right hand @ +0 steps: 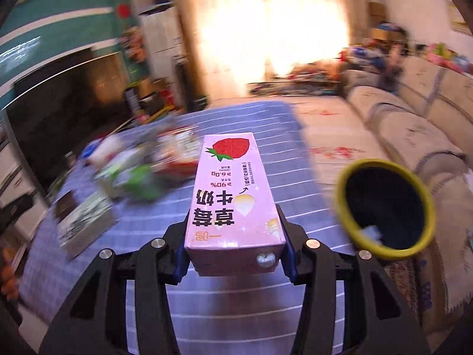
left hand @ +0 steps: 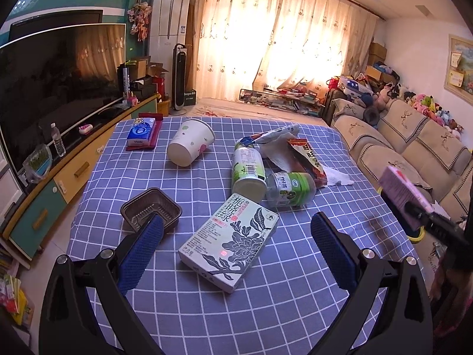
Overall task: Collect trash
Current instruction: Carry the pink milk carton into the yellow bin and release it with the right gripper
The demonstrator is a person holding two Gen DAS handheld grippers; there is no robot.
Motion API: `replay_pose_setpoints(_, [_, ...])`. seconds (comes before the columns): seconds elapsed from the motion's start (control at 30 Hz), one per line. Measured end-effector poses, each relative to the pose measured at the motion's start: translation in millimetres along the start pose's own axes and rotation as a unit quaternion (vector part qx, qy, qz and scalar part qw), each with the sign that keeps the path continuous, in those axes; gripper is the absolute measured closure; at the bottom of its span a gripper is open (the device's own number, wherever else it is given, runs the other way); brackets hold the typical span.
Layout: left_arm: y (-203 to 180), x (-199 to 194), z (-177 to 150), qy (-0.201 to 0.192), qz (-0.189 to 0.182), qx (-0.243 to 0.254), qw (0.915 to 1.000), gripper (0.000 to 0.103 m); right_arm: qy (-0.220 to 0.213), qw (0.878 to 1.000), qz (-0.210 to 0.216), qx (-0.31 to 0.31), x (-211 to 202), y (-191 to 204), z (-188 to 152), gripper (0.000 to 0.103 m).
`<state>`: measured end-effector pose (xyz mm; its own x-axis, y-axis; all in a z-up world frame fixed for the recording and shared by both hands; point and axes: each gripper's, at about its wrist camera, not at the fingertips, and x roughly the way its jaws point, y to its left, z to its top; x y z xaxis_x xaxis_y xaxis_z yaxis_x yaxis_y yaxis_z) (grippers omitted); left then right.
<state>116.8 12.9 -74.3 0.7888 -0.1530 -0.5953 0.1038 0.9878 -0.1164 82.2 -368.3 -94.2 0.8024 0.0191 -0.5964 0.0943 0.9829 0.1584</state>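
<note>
Left side first: the left hand-held gripper (left hand: 236, 236) hangs wide open over the blue checked tabletop (left hand: 295, 310), gripping nothing, with the flat grey-green tea box with the flower print (left hand: 229, 244) lying right between its blue pads. Behind that box are two tipped green-label plastic bottles (left hand: 248, 168), so a sloppy close could shove the box into them and send one rolling off the edge. Over on the right, the right hand-held gripper (right hand: 235, 251) is clamped on the back end of the pink strawberry milk carton (right hand: 233, 198), which sticks far out past the pads. The yellow-rimmed black bin (right hand: 384, 207) sits off to its right beside the sofa. That view's blurry, so I'd guess a fast swing, and the carton could twist loose or clip the rim and land on the floor.
</note>
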Motion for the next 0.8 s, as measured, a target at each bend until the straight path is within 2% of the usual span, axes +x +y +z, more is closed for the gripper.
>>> replay_pose_setpoints(0.2, [-5.4,7.3,-3.0,0.009,-0.003,0.001,1.0,0.005,0.022,0.996,-0.074,0.055,22.0,-76.3,12.9,0.056])
replay_pose_setpoints(0.33, [-8.6,13.1,-3.8,0.015,-0.001,0.003,0.9999,0.005,0.065,0.988,-0.117,0.082,54.7,-125.6,14.5,0.056])
replay_pose_setpoints(0.67, [-4.1,38.3,-7.6,0.043,0.001,-0.007,0.9991,0.005,0.134,0.968,-0.182,0.108,115.7,-189.7,5.4,0.056])
replay_pose_setpoints(0.7, [-3.6,40.6,-7.9,0.045,0.001,-0.007,0.999,0.005,0.136,0.966,-0.19,0.11,118.6,-192.4,5.0,0.053])
replay_pose_setpoints(0.73, [-2.6,42.2,-8.1,0.046,0.001,-0.008,0.9989,0.005,0.134,0.965,-0.194,0.112,118.9,-193.9,5.7,0.044])
replay_pose_setpoints(0.8, [-0.3,46.3,-9.1,0.05,0.001,-0.01,0.9987,0.005,0.124,0.966,-0.197,0.111,115.3,-193.4,7.1,0.039])
